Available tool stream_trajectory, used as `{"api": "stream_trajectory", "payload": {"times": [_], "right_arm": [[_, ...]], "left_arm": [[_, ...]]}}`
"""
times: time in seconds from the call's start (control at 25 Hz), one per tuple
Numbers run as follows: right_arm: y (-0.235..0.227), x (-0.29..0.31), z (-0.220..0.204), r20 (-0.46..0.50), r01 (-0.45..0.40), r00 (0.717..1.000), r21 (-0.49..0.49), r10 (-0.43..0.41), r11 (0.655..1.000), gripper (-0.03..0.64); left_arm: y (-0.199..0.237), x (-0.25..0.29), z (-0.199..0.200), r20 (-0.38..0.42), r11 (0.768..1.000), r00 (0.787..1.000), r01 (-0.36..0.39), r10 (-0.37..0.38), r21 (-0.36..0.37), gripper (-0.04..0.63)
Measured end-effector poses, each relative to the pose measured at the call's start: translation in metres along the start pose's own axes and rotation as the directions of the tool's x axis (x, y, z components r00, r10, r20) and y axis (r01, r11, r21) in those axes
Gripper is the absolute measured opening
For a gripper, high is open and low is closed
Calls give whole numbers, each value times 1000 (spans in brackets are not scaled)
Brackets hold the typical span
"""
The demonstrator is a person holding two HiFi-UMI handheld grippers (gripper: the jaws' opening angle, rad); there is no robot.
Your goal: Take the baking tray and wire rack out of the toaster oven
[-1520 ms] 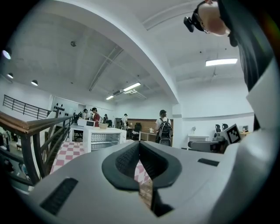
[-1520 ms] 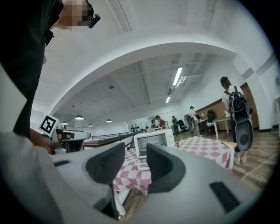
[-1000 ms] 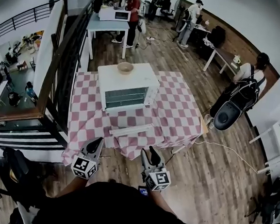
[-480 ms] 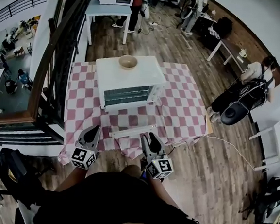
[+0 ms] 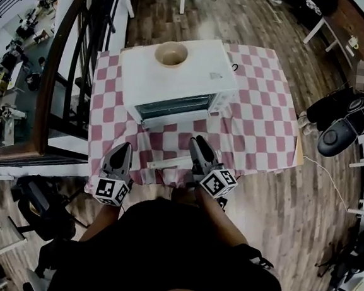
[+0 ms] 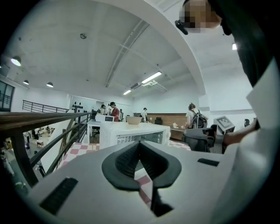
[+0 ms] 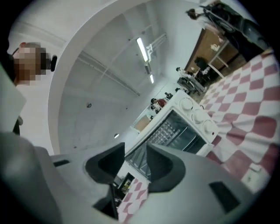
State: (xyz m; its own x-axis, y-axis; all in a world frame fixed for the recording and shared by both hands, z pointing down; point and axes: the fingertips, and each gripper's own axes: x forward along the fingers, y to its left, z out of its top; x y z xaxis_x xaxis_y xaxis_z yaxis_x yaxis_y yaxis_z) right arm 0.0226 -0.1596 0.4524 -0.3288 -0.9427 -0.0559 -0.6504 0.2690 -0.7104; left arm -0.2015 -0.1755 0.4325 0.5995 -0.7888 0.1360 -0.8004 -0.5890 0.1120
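Observation:
The white toaster oven (image 5: 175, 78) stands on the pink-and-white checked table (image 5: 260, 123) with its glass door closed. In the right gripper view the oven (image 7: 194, 116) is tilted, and wire rack bars (image 7: 168, 130) show behind the glass; I cannot make out the baking tray. My left gripper (image 5: 123, 148) hangs over the table's front left edge, its pads meeting at the tips with nothing between them (image 6: 140, 144). My right gripper (image 5: 198, 142) is over the front edge further right and points at the oven, open and empty (image 7: 134, 154).
A tan bowl (image 5: 171, 54) sits on top of the oven. A white strip (image 5: 168, 164) lies on the cloth between the grippers. A dark railing (image 5: 62, 68) runs along the table's left side. A person with a dark bag (image 5: 346, 118) is at the right.
The person has stepped up to the table. Both grippers have moved forward from over the floor to the cloth's front edge. The right gripper has rolled.

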Motion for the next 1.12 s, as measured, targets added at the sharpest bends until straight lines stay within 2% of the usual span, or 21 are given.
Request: {"api": "stream_trajectory", "payload": {"times": [0.08,0.2,0.32,0.44,0.64,0.84,1.12], "right_arm": [[-17,28,-3,-14,-23,1000,123,25,992,158],[-43,72,-10,-22,-58,998,286,67,957,157],[-55,111,-22,-31,-111,990,404,135,908,158],[-73,137,-41,-60,-87,989,499,135,862,157],[-105,169,-58,-113,-27,987,564,110,825,157],[-120,194,-70,-162,1,979,617,125,787,156],[-126,222,-73,-178,-4,969,687,173,727,142]], "left_arm": [[5,14,2,-19,1000,1000,-23,23,8,-6],[14,34,7,-33,998,997,-66,66,14,-6],[17,40,6,-56,994,993,-108,108,11,-6],[22,41,-1,-92,989,985,-148,149,8,-6],[32,46,-14,-132,976,968,-216,213,-8,-6],[36,49,-24,-166,964,952,-264,257,-21,-6],[38,51,-28,-172,949,936,-315,308,-19,-6]]}}
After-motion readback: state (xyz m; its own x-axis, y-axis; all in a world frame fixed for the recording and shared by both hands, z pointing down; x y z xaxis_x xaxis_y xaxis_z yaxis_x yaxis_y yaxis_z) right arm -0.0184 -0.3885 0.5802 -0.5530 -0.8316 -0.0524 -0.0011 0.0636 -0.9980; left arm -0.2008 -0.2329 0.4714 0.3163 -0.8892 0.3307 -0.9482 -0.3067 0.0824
